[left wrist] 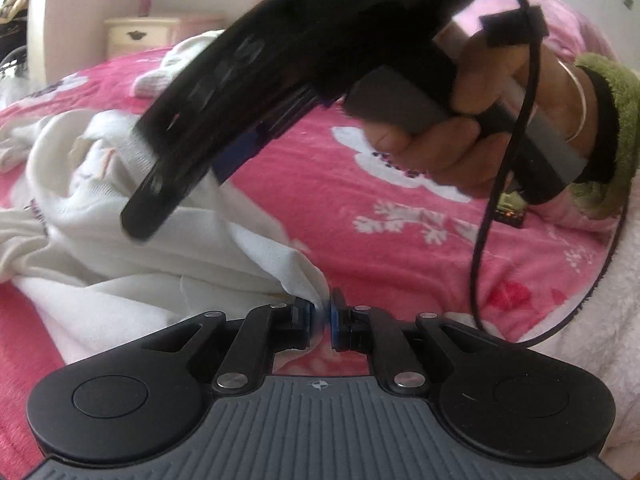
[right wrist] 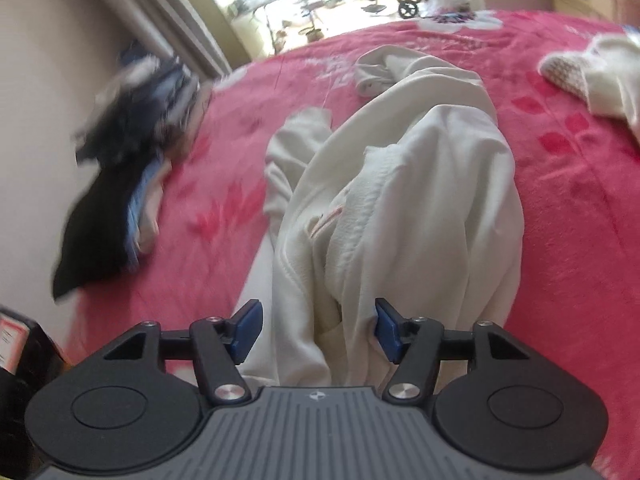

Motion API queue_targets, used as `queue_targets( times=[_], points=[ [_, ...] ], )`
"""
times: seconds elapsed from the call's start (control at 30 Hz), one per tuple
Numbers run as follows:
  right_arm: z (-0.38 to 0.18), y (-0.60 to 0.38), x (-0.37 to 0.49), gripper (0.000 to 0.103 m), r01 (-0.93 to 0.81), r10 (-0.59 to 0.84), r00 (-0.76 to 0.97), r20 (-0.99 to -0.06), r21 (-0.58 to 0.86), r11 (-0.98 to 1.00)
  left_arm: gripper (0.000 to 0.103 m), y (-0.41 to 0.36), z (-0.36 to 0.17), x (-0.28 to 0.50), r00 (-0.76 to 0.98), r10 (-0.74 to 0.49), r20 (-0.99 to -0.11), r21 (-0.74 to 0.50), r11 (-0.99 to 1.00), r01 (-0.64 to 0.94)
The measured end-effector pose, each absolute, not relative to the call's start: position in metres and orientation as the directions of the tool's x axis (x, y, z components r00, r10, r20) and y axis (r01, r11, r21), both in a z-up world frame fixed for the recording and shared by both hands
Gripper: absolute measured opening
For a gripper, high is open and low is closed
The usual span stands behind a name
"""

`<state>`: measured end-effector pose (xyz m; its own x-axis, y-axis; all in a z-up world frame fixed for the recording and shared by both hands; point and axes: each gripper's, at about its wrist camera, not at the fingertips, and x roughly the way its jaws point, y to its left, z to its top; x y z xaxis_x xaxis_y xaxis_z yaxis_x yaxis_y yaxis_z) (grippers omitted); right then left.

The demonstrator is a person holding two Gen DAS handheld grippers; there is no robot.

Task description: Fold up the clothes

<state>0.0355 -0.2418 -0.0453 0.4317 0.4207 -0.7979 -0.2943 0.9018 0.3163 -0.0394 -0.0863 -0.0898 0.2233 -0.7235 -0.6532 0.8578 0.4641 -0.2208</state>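
Two grippers: left gripper [left wrist: 322, 320] pinches white garment [left wrist: 132, 280] edge. Right gripper [right wrist: 316, 330] spread, straddling it; garment's length runs fwd, we judge.

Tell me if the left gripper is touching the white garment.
Touching. The left wrist view shows the left gripper shut on a corner of the white garment.

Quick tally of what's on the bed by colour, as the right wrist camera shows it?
White or cream: 2, the crumpled cream garment between the grippers and a white knit piece at far right.
Dark: 1, a blurred stack of dark and blue clothes at the left edge.
Total: 3
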Motion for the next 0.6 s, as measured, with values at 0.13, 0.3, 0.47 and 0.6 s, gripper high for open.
queue_targets(
  times=[0.13, 0.3, 0.47, 0.6],
  points=[
    [-0.056, -0.260, 0.032, 0.033, -0.219, 0.421, 0.461, -0.781, 0.360, 0.907, 0.008, -0.091, -0.091, -0.046, 0.229, -0.702, -0.674, -0.175, 0.453, 0.874],
    [-0.049, -0.284, 0.024, 0.008, -0.171, 0.386, 0.525, -0.759, 0.350, 0.921, 0.020, -0.064, -0.068, -0.034, 0.254, -0.694, -0.674, -0.171, 0.482, 0.859],
    [-0.029, -0.300, 0.007, 0.008, -0.192, 0.302, 0.604, -0.737, 0.233, 0.953, 0.034, -0.027, -0.029, 0.008, 0.393, -0.647, -0.654, -0.134, 0.610, 0.781],
    [-0.036, -0.296, 0.000, 0.008, -0.247, 0.305, 0.584, -0.753, 0.193, 0.950, 0.035, -0.033, -0.011, 0.060, 0.525, -0.575, -0.627, -0.055, 0.706, 0.706]
  ],
)
